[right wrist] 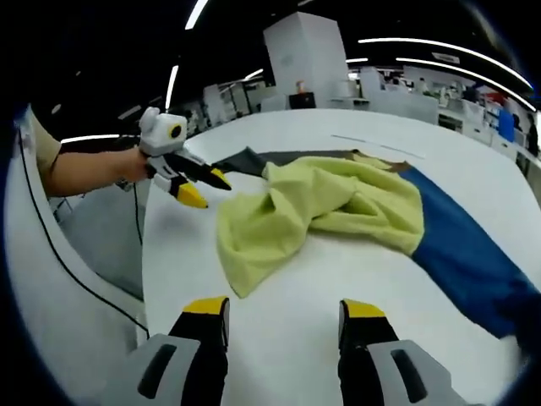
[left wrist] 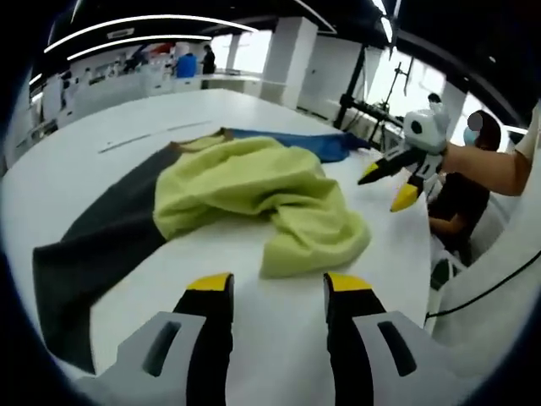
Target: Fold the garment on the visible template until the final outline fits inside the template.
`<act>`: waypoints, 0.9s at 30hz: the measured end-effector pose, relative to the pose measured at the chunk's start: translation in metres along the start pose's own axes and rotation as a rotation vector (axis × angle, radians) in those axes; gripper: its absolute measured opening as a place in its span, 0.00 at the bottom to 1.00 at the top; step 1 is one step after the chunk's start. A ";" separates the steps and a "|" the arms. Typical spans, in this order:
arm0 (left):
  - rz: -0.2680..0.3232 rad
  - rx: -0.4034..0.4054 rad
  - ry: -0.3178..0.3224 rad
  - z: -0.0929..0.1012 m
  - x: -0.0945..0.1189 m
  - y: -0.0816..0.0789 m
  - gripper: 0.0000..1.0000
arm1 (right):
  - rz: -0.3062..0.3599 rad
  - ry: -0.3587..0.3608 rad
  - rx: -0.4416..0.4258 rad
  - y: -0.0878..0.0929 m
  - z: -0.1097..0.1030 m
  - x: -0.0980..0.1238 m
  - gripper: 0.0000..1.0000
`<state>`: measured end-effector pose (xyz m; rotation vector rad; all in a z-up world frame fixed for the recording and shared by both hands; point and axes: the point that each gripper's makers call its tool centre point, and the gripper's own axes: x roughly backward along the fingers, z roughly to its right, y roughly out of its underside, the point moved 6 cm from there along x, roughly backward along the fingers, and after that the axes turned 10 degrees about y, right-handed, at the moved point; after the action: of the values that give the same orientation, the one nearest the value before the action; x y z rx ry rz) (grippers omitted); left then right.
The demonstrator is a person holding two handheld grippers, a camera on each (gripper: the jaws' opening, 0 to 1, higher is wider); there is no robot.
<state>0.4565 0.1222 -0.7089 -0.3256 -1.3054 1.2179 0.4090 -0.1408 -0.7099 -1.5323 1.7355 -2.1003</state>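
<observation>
A crumpled yellow-green garment (left wrist: 254, 190) (right wrist: 321, 207) lies in a heap on the white table (left wrist: 279, 355) (right wrist: 287, 271). Under it a flat sheet spreads out, dark grey (left wrist: 101, 245) (right wrist: 245, 158) on one side and blue (left wrist: 313, 142) (right wrist: 461, 254) on the other. My left gripper (left wrist: 279, 288) (right wrist: 207, 190) is open, a little short of the garment's near edge, with nothing between its jaws. My right gripper (right wrist: 285, 309) (left wrist: 387, 186) hovers open beside the garment's other edge, apart from it and holding nothing.
The table edge runs close behind each gripper. A black cable (right wrist: 76, 271) hangs off the table's side. A seated person (left wrist: 461, 203) is just beyond the table. Thin tape lines (left wrist: 135, 139) mark the far tabletop. Desks and pillars stand in the background.
</observation>
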 end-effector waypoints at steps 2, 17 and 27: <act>-0.010 -0.006 0.003 -0.003 -0.002 0.001 0.37 | -0.002 -0.015 0.008 0.000 -0.004 -0.003 0.43; -0.031 -0.010 0.017 -0.004 -0.014 0.003 0.36 | -0.025 -0.088 0.050 0.002 -0.026 -0.021 0.26; -0.036 -0.026 0.017 -0.006 -0.018 -0.002 0.29 | -0.034 -0.097 0.055 0.003 -0.030 -0.028 0.24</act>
<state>0.4662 0.1092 -0.7194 -0.3286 -1.3085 1.1663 0.4019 -0.1042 -0.7279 -1.6304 1.6185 -2.0340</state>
